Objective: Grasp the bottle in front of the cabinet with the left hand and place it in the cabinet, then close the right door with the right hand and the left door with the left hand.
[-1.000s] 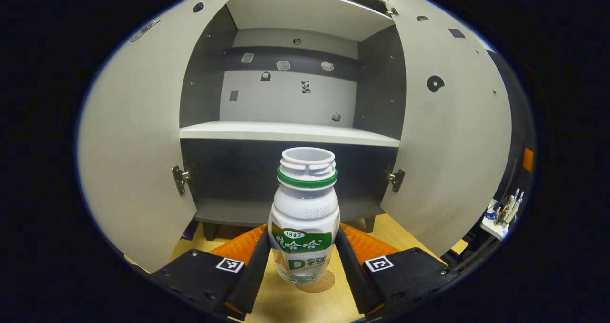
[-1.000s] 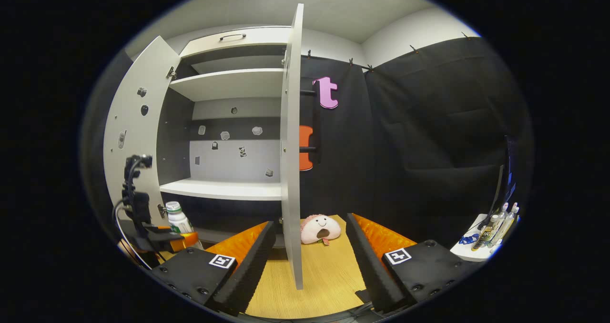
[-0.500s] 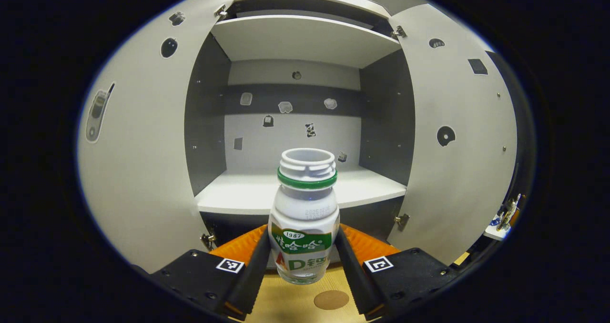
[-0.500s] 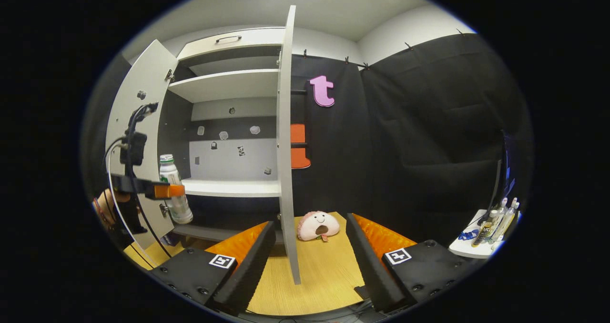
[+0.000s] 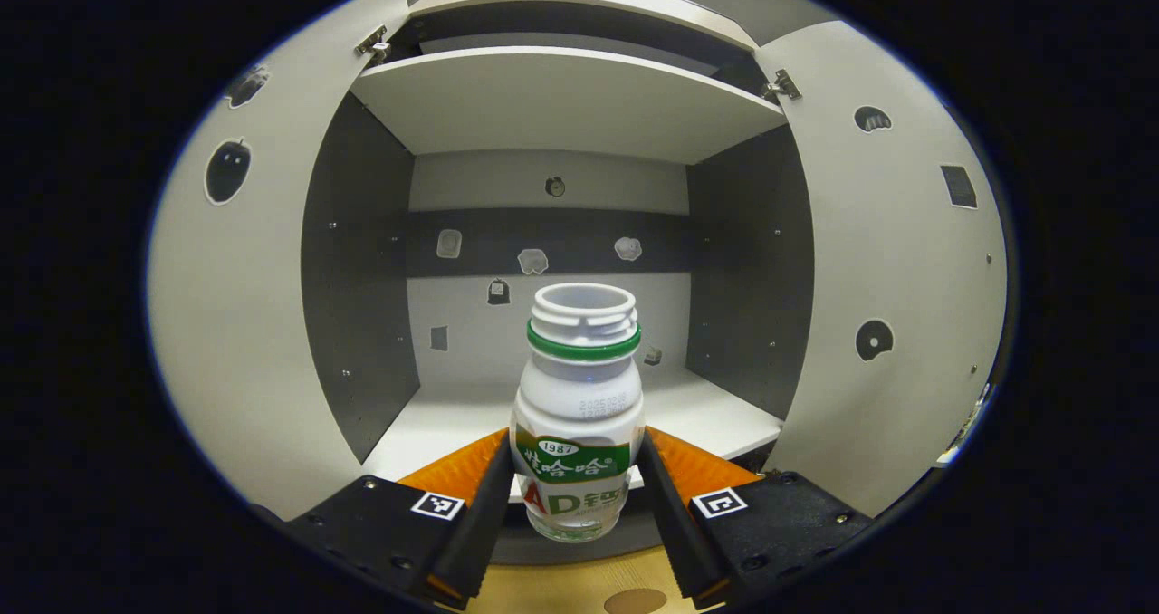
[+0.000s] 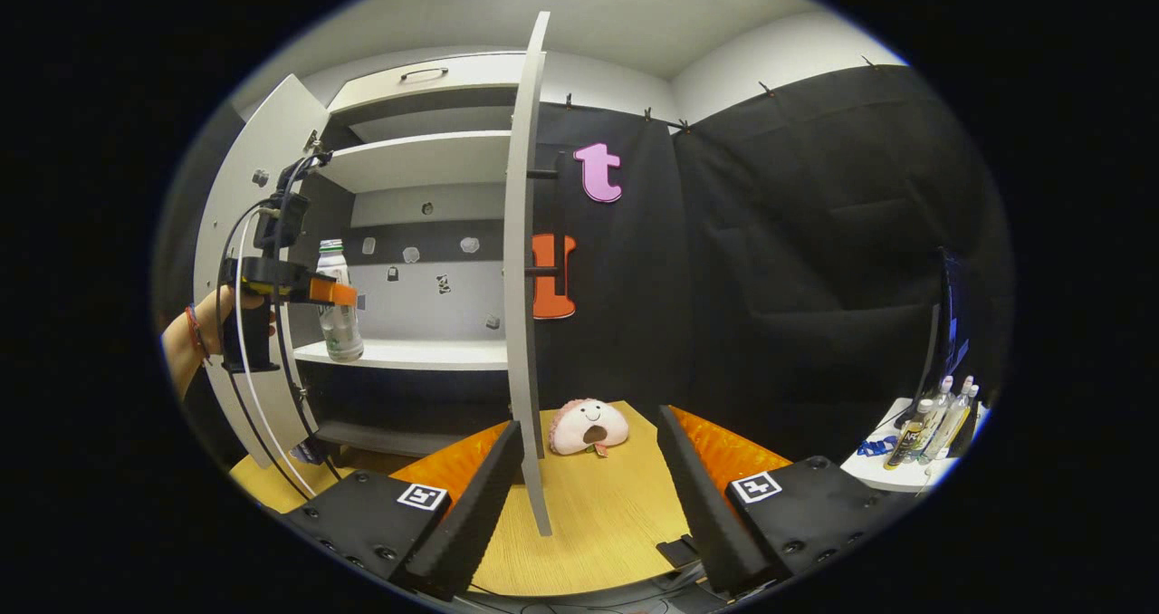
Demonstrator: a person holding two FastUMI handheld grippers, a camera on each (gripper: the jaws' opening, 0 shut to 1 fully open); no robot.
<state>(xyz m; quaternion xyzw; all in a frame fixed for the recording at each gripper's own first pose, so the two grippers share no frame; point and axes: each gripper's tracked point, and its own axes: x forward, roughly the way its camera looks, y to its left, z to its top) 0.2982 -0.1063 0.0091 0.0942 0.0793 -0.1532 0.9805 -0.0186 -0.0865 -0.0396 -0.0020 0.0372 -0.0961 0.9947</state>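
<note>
Cabinet (image 5: 561, 107) open | left tool (image 5: 575, 505) clamps bottle (image 5: 578, 415) | right tool (image 6: 589, 505) wide

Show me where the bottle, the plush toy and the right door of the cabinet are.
bottle (image 5: 578, 406): left gripper view, on its body above the label.
plush toy (image 6: 589, 424): right gripper view, on its face.
right door (image 6: 520, 261): right gripper view, on its front edge.

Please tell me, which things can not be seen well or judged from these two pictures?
- Bottle base and the shelf under it: left gripper view, covered by the left gripper; touching or above, cannot tell.
- Small stickers on the cabinet's back wall: right gripper view, too small to identify.
- Right door: right gripper view, seen edge-on, so its faces are hidden.
- Items on the side table: right gripper view, tiny and cut by the edge.
</note>
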